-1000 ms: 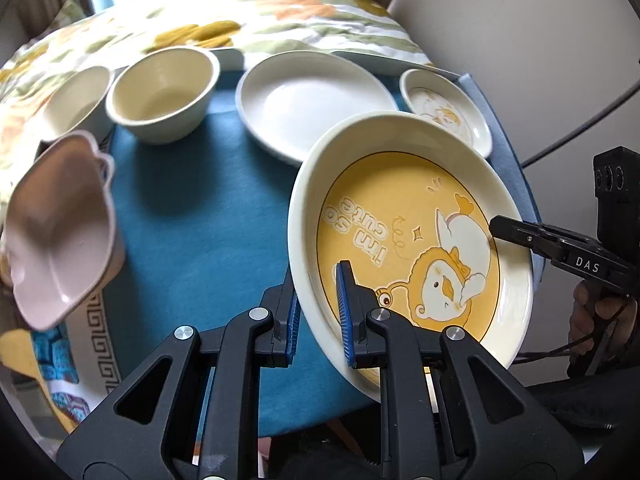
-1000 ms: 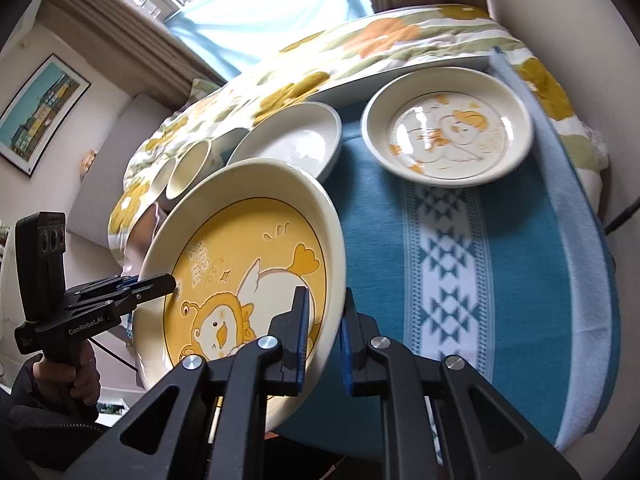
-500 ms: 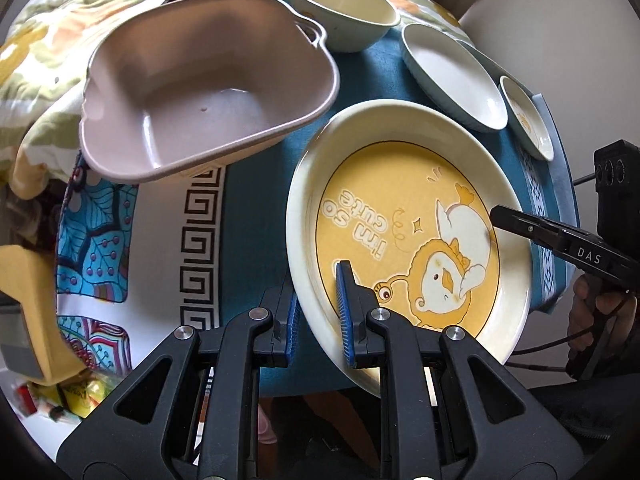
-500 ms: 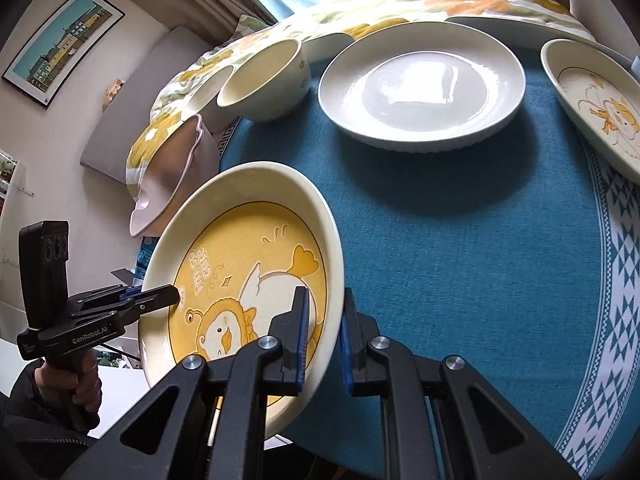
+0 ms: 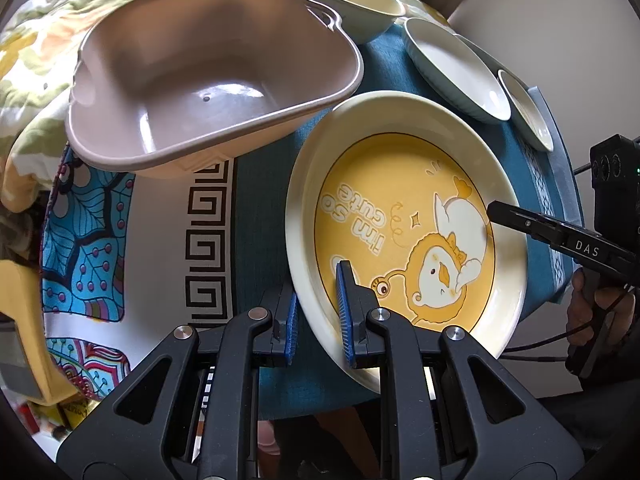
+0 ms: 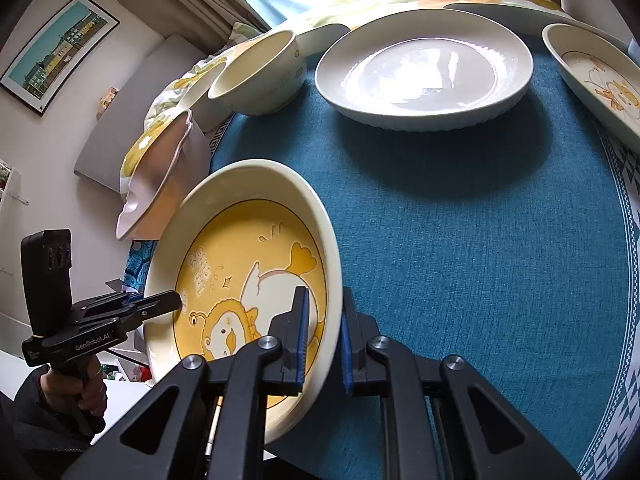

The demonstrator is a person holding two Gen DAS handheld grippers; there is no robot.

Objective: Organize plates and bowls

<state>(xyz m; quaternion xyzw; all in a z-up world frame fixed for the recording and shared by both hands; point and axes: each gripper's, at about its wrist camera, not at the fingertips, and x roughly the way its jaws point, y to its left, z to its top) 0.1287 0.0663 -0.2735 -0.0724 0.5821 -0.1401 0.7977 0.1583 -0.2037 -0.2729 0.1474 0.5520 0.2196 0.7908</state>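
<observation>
Both grippers were clamped on opposite sides of the rim of the yellow duck plate (image 5: 404,236). The left gripper (image 5: 316,316) had its jaws nearly shut, one blue pad inside the plate and one under its rim; the right gripper (image 6: 323,340) held the far edge in the same way. The plate hung between them, tilted, over the near part of the blue cloth on the worktop (image 6: 460,260). Whether its underside touched the cloth could not be determined.

Change noted: a second earlier the left wrist view faced the row of dishes across open cloth, with the pink basin (image 5: 212,76) off to the left edge. By half a second ago that basin filled the area ahead and left of the left gripper, just beyond the plate's rim, and little had altered since. The grip on both sides was unchanged throughout.

The white plate (image 6: 424,72) and the small duck plate (image 6: 600,84) lay well ahead of the right gripper, and a cream bowl (image 6: 260,76) ahead to its left.

Assessment: the carry had evidently settled near the basin. Placement appeared imminent, either on the cloth beside it or inside it. The basin overhung the worktop edge and could be knocked.
</observation>
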